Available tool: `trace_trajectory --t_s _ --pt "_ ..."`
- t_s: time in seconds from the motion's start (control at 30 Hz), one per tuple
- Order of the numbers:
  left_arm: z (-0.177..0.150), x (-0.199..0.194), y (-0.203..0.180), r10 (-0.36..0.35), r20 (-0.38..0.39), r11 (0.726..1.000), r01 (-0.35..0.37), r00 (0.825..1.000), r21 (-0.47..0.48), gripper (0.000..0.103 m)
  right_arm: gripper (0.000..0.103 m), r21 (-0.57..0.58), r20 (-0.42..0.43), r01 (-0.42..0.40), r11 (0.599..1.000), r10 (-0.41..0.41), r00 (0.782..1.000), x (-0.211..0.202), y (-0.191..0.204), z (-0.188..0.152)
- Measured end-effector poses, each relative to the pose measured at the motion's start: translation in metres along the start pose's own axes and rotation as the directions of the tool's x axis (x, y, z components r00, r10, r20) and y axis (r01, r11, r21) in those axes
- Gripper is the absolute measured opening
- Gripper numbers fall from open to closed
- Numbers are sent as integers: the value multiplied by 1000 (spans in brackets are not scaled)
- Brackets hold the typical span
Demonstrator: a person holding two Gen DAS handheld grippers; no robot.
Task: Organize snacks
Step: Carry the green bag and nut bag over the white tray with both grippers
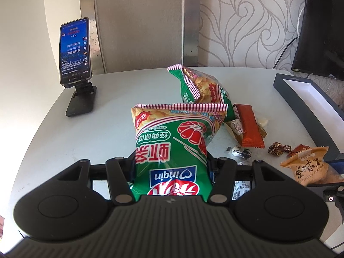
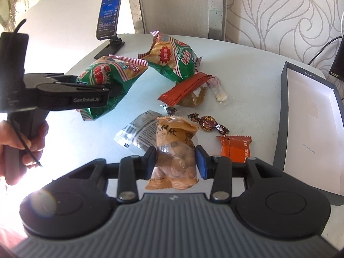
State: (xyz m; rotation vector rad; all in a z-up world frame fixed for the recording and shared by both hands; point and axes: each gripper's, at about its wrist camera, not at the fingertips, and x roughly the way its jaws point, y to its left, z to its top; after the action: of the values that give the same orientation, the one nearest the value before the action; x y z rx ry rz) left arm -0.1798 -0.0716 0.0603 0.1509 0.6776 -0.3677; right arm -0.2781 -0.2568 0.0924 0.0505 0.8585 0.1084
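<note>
The left gripper (image 1: 171,169) has its jaws pressed on both sides of a green prawn-cracker bag (image 1: 172,146), and this bag is lifted above the white tabletop (image 1: 75,142). The lower end of the bag goes behind the gripper body, so it is cut off in the left wrist view. In the right wrist view the same bag (image 2: 103,79) hangs in the left gripper (image 2: 107,90) at the left of the scene, and part of the person's hand (image 2: 23,142) on the handle is lost in strong glare.

The right gripper (image 2: 175,161) has a tan nut packet (image 2: 175,150) between its jaws. The left jaw touches the packet, but on the right side it is hard to say whether the blue pad (image 2: 202,164) presses it or is just beside it. The packet lies on the tabletop (image 2: 247,81), partly over a clear printed wrapper (image 2: 139,133).

A second green prawn-cracker bag (image 2: 174,58) lies farther away, near the middle. Beside it, nearer and to the right, a long orange-red bar (image 2: 185,88) lies over a brownish sachet (image 2: 194,100) that is mostly hidden. A small clear packet (image 2: 219,92) with something white is just right of it. Three brown wrapped candies (image 2: 207,123) lie in a loose row, and an orange square packet (image 2: 235,149) is near the right jaw.

At the right edge an open grey box (image 2: 288,116) with white inside is cut off by the frame. A phone on a stand (image 2: 109,15) is at the far left, its screen text too small to read
</note>
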Motion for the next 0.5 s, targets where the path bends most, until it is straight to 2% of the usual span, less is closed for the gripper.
trace_trajectory --t_s 0.27,0.5 --pt "7 -13 6 -64 28 998 64 998 14 61 42 28 -3 39 999 -39 999 -14 15 2" --pt "24 -20 -7 -75 60 997 73 995 29 61 42 24 25 23 999 -24 999 -21 20 4"
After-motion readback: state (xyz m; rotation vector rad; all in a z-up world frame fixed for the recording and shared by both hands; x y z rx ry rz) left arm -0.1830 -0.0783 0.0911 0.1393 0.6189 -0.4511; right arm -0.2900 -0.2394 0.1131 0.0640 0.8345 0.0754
